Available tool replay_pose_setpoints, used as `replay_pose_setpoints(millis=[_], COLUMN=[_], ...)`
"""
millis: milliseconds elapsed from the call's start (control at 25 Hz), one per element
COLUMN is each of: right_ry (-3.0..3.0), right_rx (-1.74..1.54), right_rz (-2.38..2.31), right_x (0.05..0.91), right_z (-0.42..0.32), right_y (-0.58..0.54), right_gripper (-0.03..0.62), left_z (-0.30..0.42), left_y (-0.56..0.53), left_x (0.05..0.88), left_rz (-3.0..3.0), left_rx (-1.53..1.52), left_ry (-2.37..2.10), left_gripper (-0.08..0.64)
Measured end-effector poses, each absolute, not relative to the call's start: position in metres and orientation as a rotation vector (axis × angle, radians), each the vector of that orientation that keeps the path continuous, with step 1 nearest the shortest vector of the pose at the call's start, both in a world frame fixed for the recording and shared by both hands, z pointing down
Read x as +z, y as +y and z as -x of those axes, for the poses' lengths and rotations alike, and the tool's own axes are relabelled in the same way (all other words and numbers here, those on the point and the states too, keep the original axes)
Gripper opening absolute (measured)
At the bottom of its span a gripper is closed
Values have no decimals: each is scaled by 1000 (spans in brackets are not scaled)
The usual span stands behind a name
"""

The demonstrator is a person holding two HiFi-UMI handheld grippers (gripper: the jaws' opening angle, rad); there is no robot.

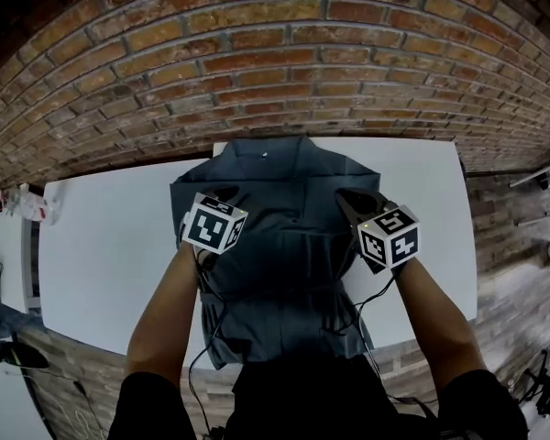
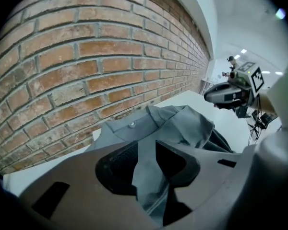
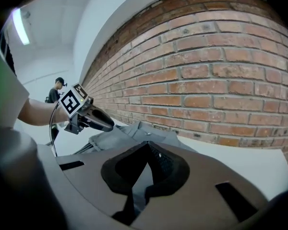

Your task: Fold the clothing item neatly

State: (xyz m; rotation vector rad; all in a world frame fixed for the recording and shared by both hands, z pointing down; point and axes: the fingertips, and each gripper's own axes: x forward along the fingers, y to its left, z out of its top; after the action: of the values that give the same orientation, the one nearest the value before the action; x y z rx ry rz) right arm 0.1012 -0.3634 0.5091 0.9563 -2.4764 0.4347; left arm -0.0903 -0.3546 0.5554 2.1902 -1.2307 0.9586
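A dark grey button-up garment (image 1: 284, 246) lies spread on the white table (image 1: 101, 236), collar toward the brick wall and hem hanging over the near edge. My left gripper (image 1: 222, 194) is over its left shoulder area. In the left gripper view a raised fold of the grey cloth (image 2: 146, 176) runs between the jaws of this gripper (image 2: 146, 150), which are closed on it. My right gripper (image 1: 353, 198) sits over the right shoulder area. In the right gripper view its jaws (image 3: 148, 147) are shut, with a thin strip of cloth (image 3: 134, 200) pinched below them.
A brick wall (image 1: 257, 62) runs close behind the table's far edge. Bare white tabletop (image 1: 422, 200) lies on both sides of the garment. Cables (image 1: 202, 356) hang from the grippers. Small items (image 1: 32, 200) sit at far left. A person (image 3: 55, 92) stands far off.
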Motion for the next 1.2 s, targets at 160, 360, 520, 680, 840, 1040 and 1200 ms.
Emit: replay_pose_setpoints(millis=[160,360,520,680,840,1040,1200], right_ry=[-2459,-2440,-2353,-2281,-2225,-2148,-2083], right_rx=[393,468,508,559,579,633,651], right_rz=[-845,-779,-710,-710,-706,-685,-662], right_x=[511,529,564,590,613,638,648], right_z=[-82,-67,-60,-56,-48,-41,-37], right_y=[-402,-446,-476,-507,-522,-536,-534], right_gripper=[2,22,103,126,124,125,124], left_z=[125,150,157,160,155,158,158], left_y=[-382,-425,-455,-479,-490,-498,-501], left_x=[561,576,596,612,626,641,656], left_rz=[-2187,-2187,-2177,-2153,-2134,-2120,-2081], left_rx=[994,1052,1119,1128,1113,1169,1153], left_ry=[-1207,-1179,-1141,-1095,-1061,-1054,-1055], left_gripper=[112,112,118,127,138,160,167])
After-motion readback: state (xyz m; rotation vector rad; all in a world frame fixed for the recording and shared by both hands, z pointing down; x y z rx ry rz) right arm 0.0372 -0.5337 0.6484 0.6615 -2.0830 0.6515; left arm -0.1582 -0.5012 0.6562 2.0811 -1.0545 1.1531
